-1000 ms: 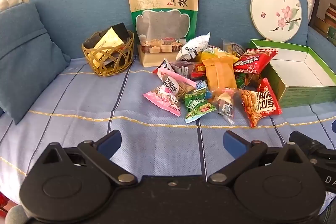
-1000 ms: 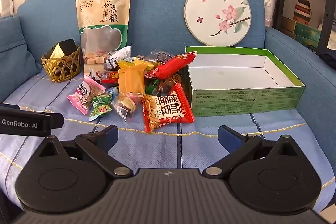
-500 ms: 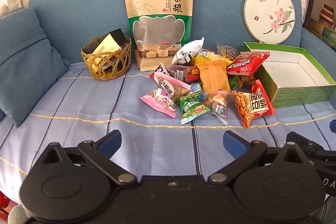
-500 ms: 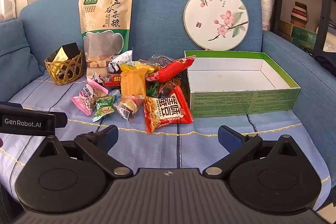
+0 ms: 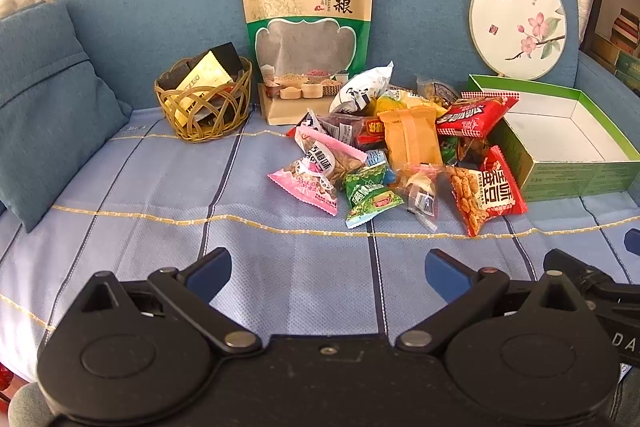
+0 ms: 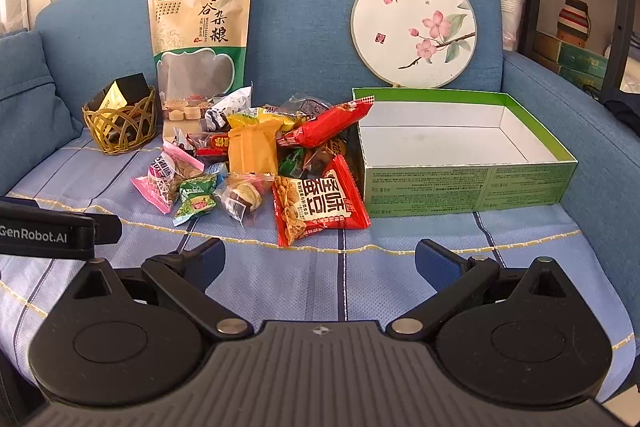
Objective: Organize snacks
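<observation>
A heap of small snack packets (image 5: 400,155) (image 6: 256,163) lies on the blue sofa seat. At its front are a red peanut packet (image 5: 490,189) (image 6: 320,203), a pink packet (image 5: 316,175) and a green packet (image 6: 198,197). An orange packet (image 6: 252,149) sits mid-heap. Right of the heap stands an open green box (image 5: 580,175) (image 6: 468,187), white and empty inside. My left gripper (image 5: 328,269) hovers open over the seat in front of the heap, holding nothing. Beside it, my right gripper (image 6: 318,259) is open too, in front of the red packet and the box.
A tall grain pouch (image 5: 308,23) (image 6: 200,39) leans on the sofa back. Left of it a wicker basket (image 5: 204,103) (image 6: 120,125) holds small boxes. A round flowered fan (image 6: 414,27) stands behind the green box. A blue cushion (image 5: 44,99) lies far left. Shelves (image 6: 580,27) stand at right.
Both grippers have drawn back and risen slightly, so the heap and box look smaller and farther. Both stay open. Nothing on the sofa has moved.
</observation>
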`<state>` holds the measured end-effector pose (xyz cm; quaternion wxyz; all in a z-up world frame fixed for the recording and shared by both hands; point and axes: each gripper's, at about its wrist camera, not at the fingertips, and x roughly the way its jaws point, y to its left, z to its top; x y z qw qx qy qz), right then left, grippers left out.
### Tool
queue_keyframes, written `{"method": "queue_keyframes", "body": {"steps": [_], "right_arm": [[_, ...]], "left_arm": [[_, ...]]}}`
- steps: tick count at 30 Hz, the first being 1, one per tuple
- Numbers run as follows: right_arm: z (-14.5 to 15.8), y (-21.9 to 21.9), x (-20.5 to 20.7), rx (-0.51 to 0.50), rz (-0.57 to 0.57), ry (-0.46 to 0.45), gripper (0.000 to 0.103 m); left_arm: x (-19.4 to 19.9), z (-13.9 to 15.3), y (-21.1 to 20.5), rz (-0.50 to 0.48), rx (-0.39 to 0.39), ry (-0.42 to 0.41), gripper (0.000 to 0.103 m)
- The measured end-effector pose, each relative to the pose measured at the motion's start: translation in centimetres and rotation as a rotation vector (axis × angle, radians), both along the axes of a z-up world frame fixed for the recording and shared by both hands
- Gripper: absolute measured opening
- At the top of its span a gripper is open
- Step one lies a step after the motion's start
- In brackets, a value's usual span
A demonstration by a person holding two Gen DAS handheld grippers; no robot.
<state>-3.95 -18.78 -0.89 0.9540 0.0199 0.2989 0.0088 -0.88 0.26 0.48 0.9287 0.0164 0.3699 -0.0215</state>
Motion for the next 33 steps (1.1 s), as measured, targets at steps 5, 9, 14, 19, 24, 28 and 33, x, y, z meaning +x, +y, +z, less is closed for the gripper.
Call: {"method": "queue_keyframes", "body": {"steps": [5,9,14,19,24,28,33], "right_arm": [[-0.1,0.1,0.2,-0.003,0.004,0.005,0.103],[-0.3,0.1,0.1,-0.002,0.002,0.005,0.103],[-0.5,-0.1,0.0,-0.001,-0.009,0.009,0.103],[-0.8,-0.6,0.3,0.005,-0.023,0.009,0.103],[-1.3,-0.9,0.5,0.017,-0.030,0.018,0.103],[-1.7,-1.0,0.6,0.013,-0.031,0.018,0.103],[-1.8,-1.1,0.8,-0.009,-0.043,-0.005,0.103]], "left_arm": [[0.0,-0.1,0.1,0.007,-0.005,0.000,0.103],[-0.1,-0.2,0.2,0.008,-0.005,0.002,0.103],[0.1,-0.4,0.2,0.008,-0.008,0.007,0.103],[0.4,-0.8,-0.2,0.005,-0.001,0.017,0.103],[0.6,-1.4,-0.4,0.003,0.002,0.029,0.103],[0.8,-1.6,-0.6,-0.003,0.007,0.035,0.103],[1.4,-1.7,-0.8,-0.006,0.001,0.037,0.103]]}}
